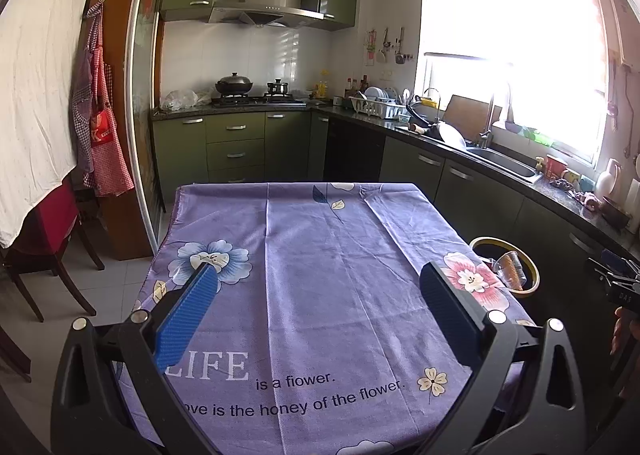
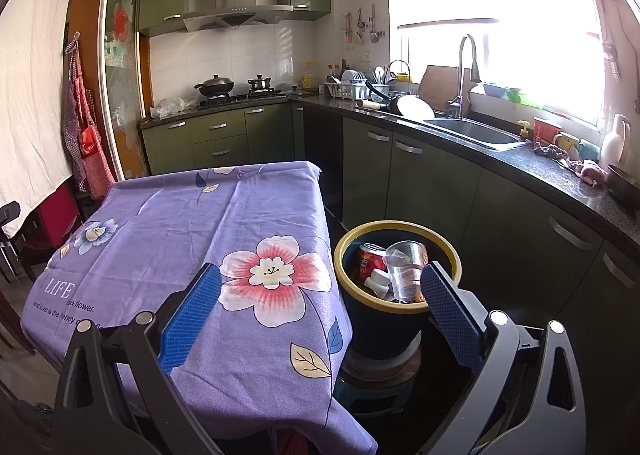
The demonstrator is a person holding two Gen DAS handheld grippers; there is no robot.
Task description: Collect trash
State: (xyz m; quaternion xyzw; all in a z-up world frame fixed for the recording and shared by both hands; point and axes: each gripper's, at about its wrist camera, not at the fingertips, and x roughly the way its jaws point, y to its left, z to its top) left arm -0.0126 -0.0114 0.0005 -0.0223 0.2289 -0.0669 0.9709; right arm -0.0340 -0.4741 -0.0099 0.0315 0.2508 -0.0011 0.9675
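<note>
Both our left gripper (image 1: 316,299) and right gripper (image 2: 322,289) hang spread and empty over the bare purple tablecloth (image 1: 320,255); beside it, the yellow-rimmed bin (image 2: 400,315) holds light trash: a dentable red can (image 2: 370,261), pinched across its body, and a thin, crushable clear cup (image 2: 404,267), taken gently by the rim.

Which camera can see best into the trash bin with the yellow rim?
The right wrist view. It looks down into the trash bin, showing a red can, a clear plastic cup and a white cap. The left wrist view catches only part of it, behind the table edge.
</note>
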